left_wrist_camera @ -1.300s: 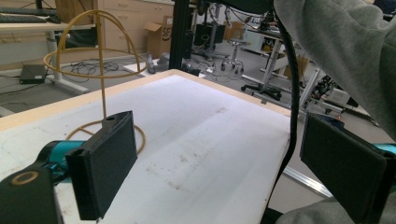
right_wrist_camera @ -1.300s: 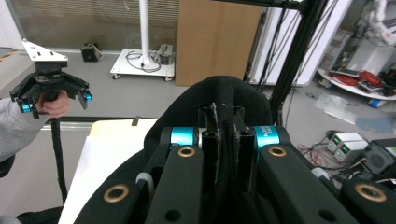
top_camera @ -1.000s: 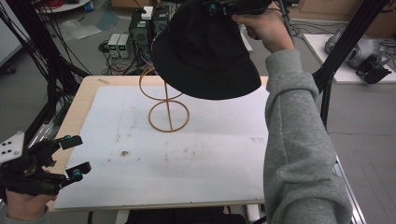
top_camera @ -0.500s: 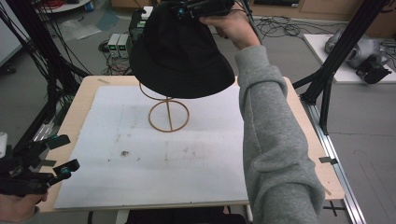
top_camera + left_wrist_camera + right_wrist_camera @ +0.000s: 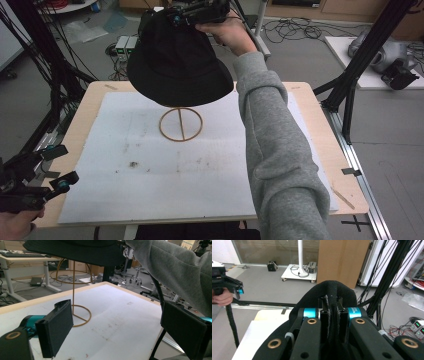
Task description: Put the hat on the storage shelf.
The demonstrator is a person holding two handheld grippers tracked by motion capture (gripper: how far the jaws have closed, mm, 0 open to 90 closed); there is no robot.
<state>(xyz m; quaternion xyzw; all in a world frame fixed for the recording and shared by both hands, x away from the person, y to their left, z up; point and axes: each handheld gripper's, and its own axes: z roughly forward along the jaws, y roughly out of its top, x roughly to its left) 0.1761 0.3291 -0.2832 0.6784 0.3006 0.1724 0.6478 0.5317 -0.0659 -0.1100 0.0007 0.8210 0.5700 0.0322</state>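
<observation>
the right gripper [image 5: 172,19] has its jaws clamped on a black fabric bucket hat [image 5: 179,65] above the gold wire stand [image 5: 180,124]; the left gripper [image 5: 56,167], jaws apart, sits at the worktop [image 5: 90,102] edge.

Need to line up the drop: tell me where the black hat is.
High view: the black hat hangs from the right tool, directly above the wire stand at the table's far middle.

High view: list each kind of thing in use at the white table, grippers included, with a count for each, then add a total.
Black bucket hat: 1
Brass-coloured wire hat stand: 1
Handheld grippers: 2, left gripper and right gripper
Total: 4
</observation>
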